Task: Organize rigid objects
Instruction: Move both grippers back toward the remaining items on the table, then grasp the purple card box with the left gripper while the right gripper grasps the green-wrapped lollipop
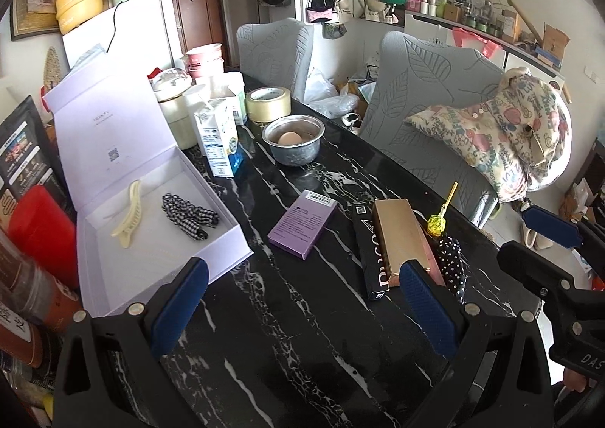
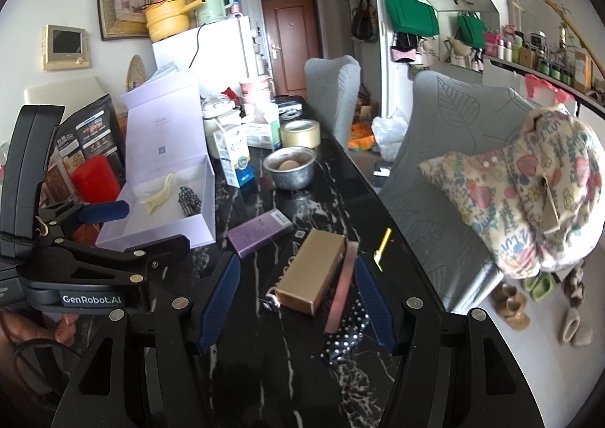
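Note:
An open lilac gift box (image 1: 159,238) (image 2: 166,212) on the black marble table holds a cream hair clip (image 1: 128,216) (image 2: 159,193) and a checked scrunchie (image 1: 189,218) (image 2: 189,201). A purple box (image 1: 302,223) (image 2: 259,233), a gold box (image 1: 401,238) (image 2: 312,271) lying on a long black box (image 1: 368,257), a polka-dot bow (image 1: 452,267) (image 2: 349,329) and a yellow lollipop (image 1: 438,221) (image 2: 382,248) lie mid-table. My left gripper (image 1: 302,310) is open and empty above the table. My right gripper (image 2: 297,307) is open, its fingers either side of the gold box's near end.
A steel bowl (image 1: 293,140) (image 2: 289,167) with an egg, a tape roll (image 1: 268,104), a milk carton (image 1: 221,142) and jars stand at the back. Red tin (image 1: 41,235) and bags crowd the left. Grey chairs (image 1: 427,102) line the right edge.

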`<state>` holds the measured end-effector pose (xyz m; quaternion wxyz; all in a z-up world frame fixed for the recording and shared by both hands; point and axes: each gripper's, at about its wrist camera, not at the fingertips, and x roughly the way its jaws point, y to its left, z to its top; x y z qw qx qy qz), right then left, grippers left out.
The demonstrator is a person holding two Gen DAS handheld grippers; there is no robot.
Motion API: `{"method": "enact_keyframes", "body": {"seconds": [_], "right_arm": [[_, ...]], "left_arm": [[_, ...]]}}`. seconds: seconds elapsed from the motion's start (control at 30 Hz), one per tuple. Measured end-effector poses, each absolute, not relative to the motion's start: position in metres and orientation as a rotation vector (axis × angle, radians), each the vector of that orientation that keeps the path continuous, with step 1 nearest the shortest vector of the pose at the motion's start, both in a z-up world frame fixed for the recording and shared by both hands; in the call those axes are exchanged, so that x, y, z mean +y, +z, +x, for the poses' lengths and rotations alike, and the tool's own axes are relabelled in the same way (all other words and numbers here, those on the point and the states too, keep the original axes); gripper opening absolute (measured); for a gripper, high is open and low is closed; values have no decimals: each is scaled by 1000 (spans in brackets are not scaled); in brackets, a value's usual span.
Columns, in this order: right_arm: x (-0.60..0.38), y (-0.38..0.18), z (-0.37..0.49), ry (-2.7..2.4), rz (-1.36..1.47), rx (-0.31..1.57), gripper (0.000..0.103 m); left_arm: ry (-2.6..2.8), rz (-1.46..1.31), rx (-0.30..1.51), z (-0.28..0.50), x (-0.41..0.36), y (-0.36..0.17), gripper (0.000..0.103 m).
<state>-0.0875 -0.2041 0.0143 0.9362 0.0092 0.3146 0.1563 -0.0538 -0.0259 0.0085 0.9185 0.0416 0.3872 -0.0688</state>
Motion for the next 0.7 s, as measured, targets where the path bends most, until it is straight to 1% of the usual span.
{"method": "enact_keyframes", "body": {"seconds": [0.23,0.53,0.7], "right_arm": [[-219,-2,-80,326,54,657,64],[-229,-23,-60,325,93,702,64],[-234,-35,-48,305,125,739,64]], "left_arm": [[-201,111,842,-28,-36,-13,103],[-300,110,865,13,-43,-26,103],[-284,203,859,37,-49,-33,103]]}}
